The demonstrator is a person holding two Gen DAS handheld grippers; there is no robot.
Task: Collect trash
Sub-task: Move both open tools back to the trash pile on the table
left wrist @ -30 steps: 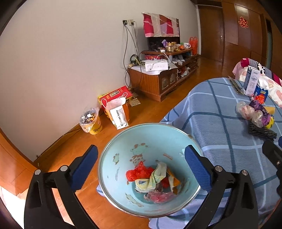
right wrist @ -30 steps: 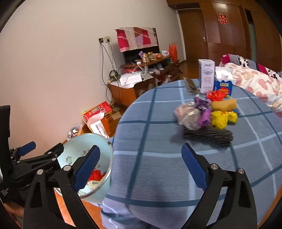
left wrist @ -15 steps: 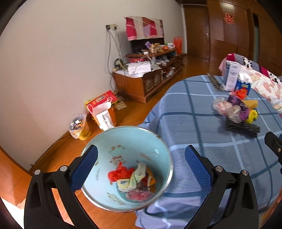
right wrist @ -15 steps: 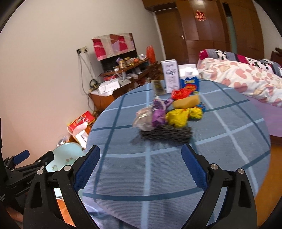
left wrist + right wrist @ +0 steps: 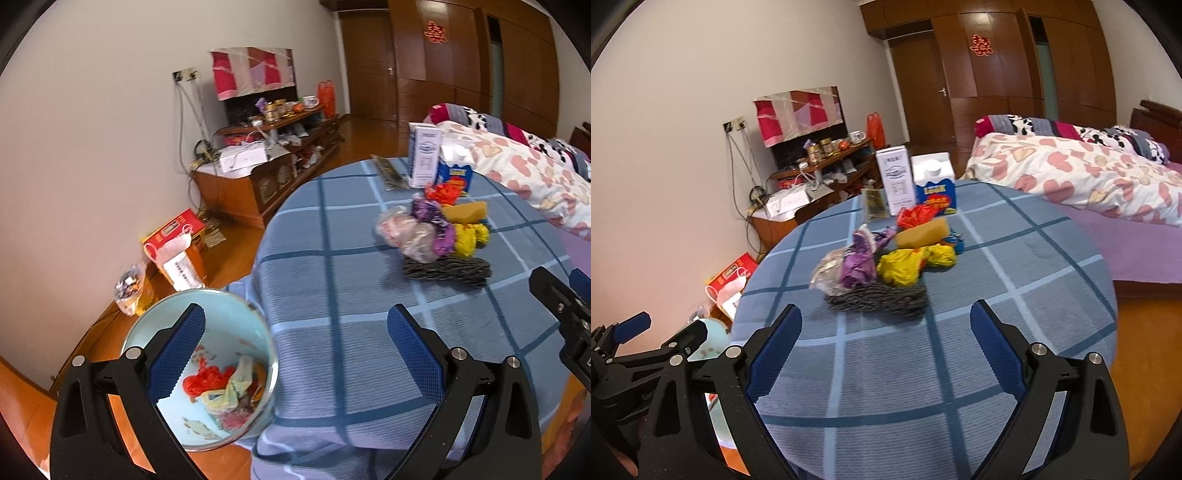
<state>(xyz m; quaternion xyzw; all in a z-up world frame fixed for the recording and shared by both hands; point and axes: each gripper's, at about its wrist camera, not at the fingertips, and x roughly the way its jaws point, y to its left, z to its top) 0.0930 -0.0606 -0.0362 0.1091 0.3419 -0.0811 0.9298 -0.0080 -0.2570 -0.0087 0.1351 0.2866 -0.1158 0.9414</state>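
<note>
The left gripper (image 5: 295,354) has its blue-padded fingers (image 5: 176,354) spread wide, holding nothing, above the desk (image 5: 332,280) edge. Its left finger overlaps the view of a pale blue basin (image 5: 221,306) that sits lower, beside the desk, with red, yellow-green and pink crumpled scraps (image 5: 225,387) inside. The right gripper (image 5: 886,347) is likewise wide and empty, over the blue checked cloth.

Ahead of both, near the desk's middle, lies the trash pile (image 5: 882,266): a dark knitted strip (image 5: 879,299) in front, then a clear plastic bag (image 5: 827,269), a purple wrapper (image 5: 858,258), yellow wrappers (image 5: 905,264), a yellow sponge (image 5: 923,232) and a red wrapper (image 5: 916,216), all touching or overlapping.

Behind stand a white box (image 5: 895,179) and a blue-and-white carton (image 5: 934,186); their print is too small to read. On the far wooden door is a red double-happiness character (image 5: 981,45).

On the floor by the wall stand a red box (image 5: 173,230) and a white bag with illegible dark lettering (image 5: 179,258).
</note>
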